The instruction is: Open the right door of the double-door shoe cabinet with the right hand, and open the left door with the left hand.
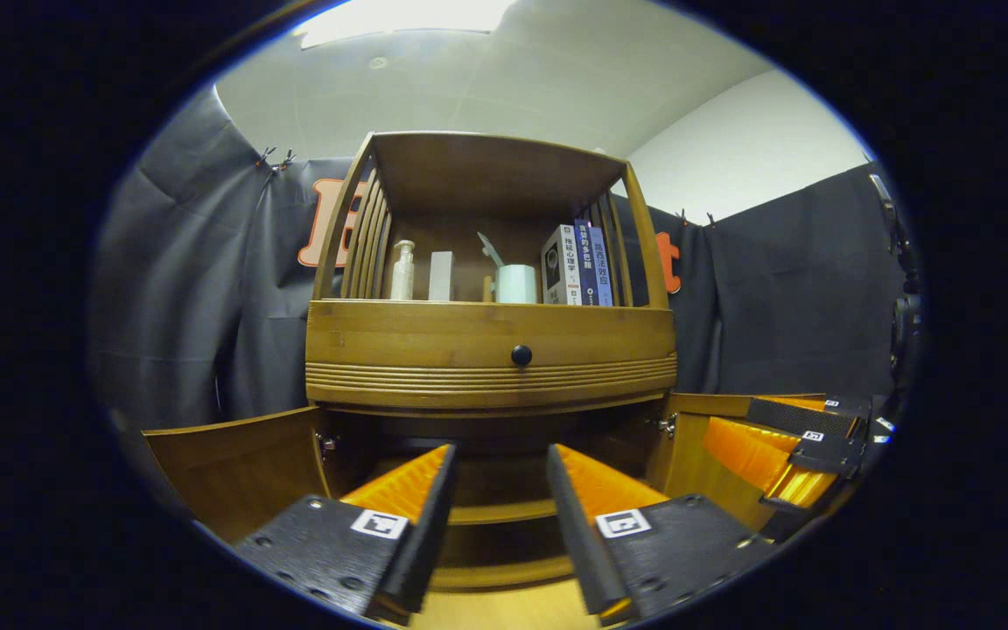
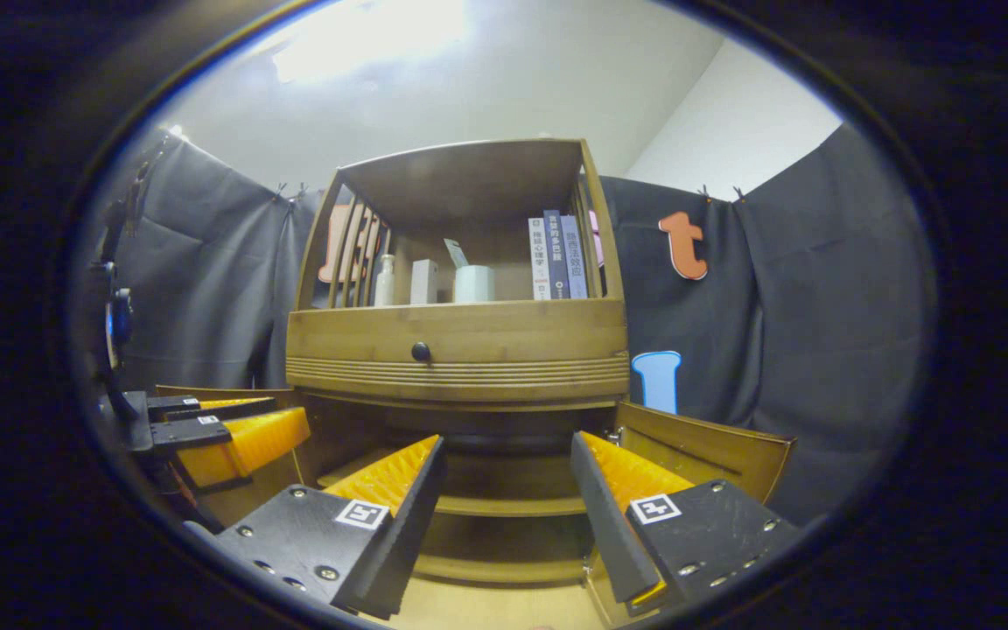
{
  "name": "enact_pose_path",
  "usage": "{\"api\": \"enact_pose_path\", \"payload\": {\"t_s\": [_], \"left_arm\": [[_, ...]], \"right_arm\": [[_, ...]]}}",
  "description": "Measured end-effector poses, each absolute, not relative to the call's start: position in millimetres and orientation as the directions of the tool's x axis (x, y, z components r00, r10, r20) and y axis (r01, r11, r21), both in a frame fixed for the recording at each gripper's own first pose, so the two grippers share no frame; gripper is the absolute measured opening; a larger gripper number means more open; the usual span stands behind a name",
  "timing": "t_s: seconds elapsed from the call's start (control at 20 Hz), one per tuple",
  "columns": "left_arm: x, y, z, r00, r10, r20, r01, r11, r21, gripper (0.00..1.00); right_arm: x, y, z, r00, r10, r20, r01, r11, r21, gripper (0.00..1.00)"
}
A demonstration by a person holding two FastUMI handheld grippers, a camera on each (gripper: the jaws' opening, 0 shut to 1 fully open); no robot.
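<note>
One wooden shoe cabinet dead ahead in both views, both lower doors swung open. Left door stands out to the left in the left gripper view; right door stands out to the right in the right gripper view. Inside the lower compartment, two slatted shelves visible between the doors. Above them, one drawer front with one round black knob.

Open top shelf holds: one pump bottle, one pale box, one pale mug with something sticking out of it, three upright books at the right end.

Left gripper in front of the open compartment, jaws apart, nothing between them, not touching either door. Right gripper likewise in front of the opening, jaws apart and empty, its right finger just beside the right door's inner face; contact can't be told.

Each view also catches the other gripper off to the side near the cabinet's lower edge, by a door. Black cloth wall behind the cabinet, white ceiling above.
</note>
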State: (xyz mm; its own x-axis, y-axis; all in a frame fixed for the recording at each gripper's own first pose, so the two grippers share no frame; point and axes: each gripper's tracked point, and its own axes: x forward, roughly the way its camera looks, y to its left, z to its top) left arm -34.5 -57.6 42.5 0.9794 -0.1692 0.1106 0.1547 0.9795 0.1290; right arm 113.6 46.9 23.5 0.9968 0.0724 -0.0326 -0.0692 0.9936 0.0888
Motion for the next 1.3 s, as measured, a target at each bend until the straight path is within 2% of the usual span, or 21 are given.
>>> {"api": "enact_pose_path", "payload": {"t_s": [0.15, 0.2, 0.3, 0.35, 0.75, 0.9, 0.95, 1.0, 1.05, 1.25, 1.3], "left_arm": [[-35.6, -47.2, 46.3, 0.982, -0.135, 0.132, 0.121, 0.987, 0.11, 0.99], [-35.6, -45.5, 48.1, 0.982, -0.13, 0.138, 0.116, 0.988, 0.103, 0.92], [-36.1, -43.8, 48.2, 0.982, -0.128, 0.138, 0.115, 0.989, 0.098, 0.92], [-36.0, -42.4, 48.0, 0.983, -0.127, 0.136, 0.114, 0.989, 0.099, 0.92], [-32.2, -45.0, 38.1, 0.983, -0.152, 0.104, 0.143, 0.986, 0.09, 0.95], [-30.5, -47.9, 33.8, 0.981, -0.169, 0.092, 0.161, 0.983, 0.084, 0.95], [-30.2, -49.4, 32.4, 0.981, -0.176, 0.088, 0.169, 0.982, 0.082, 0.92], [-28.5, -50.4, 30.7, 0.979, -0.185, 0.083, 0.178, 0.981, 0.081, 0.95], [-28.8, -52.5, 28.1, 0.978, -0.195, 0.076, 0.189, 0.979, 0.081, 0.92], [-25.3, -63.6, 21.5, 0.968, -0.247, 0.055, 0.242, 0.967, 0.083, 0.92], [-24.2, -69.2, 19.9, 0.962, -0.268, 0.05, 0.263, 0.961, 0.08, 0.95]], "right_arm": [[115.4, 52.0, 23.4, 0.997, 0.074, -0.022, -0.072, 0.995, 0.076, 0.81], [114.9, 53.4, 23.1, 0.997, 0.076, -0.022, -0.074, 0.995, 0.072, 0.81], [115.6, 55.6, 23.6, 0.997, 0.075, -0.018, -0.073, 0.995, 0.07, 0.81], [114.9, 56.6, 23.0, 0.997, 0.074, -0.018, -0.072, 0.995, 0.073, 0.85], [111.4, 57.7, 18.8, 0.998, 0.058, -0.032, -0.055, 0.996, 0.077, 0.85], [108.5, 54.8, 18.8, 0.999, 0.04, -0.031, -0.038, 0.997, 0.074, 0.85], [107.5, 54.6, 18.6, 0.999, 0.033, -0.028, -0.031, 0.997, 0.075, 0.85], [106.0, 54.3, 18.7, 0.999, 0.026, -0.028, -0.023, 0.997, 0.075, 0.85], [104.5, 53.2, 17.4, 0.999, 0.016, -0.029, -0.014, 0.997, 0.074, 0.85], [94.4, 46.3, 17.0, 0.999, -0.035, -0.029, 0.037, 0.997, 0.064, 0.85], [89.6, 42.1, 17.6, 0.998, -0.054, -0.029, 0.056, 0.997, 0.059, 0.81]]}}
